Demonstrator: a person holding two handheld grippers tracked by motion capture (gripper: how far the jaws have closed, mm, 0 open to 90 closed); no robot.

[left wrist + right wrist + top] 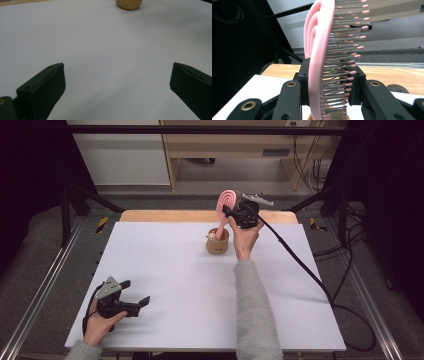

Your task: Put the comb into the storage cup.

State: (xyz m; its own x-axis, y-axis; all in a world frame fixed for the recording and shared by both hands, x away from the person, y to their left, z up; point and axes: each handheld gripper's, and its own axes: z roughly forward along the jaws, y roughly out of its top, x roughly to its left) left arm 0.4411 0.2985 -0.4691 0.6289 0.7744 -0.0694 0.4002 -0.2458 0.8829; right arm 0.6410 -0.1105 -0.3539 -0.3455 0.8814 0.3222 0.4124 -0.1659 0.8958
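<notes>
Pink hairbrush [223, 206] clamped upright in right gripper [231, 213], handle dipping into wooden cup [218, 242] at table's [175, 270] far side. Best lowered straight, slowly. Left gripper [135, 296] idle, jaws wide, near front edge.

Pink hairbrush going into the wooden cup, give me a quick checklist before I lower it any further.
1. Grip: right claw shut on the pink hairbrush, bristles against one jaw: ok.
2. Handle aimed into the wooden cup: ok in the high view.
3. Room inside the cup: something pale already sits in it, space cannot tell.
4. Cup upright on the white table: ok.
5. Left claw open, empty, resting well away from the cup: ok.
6. Cup steadied by anything: not ok, it stands free.
</notes>
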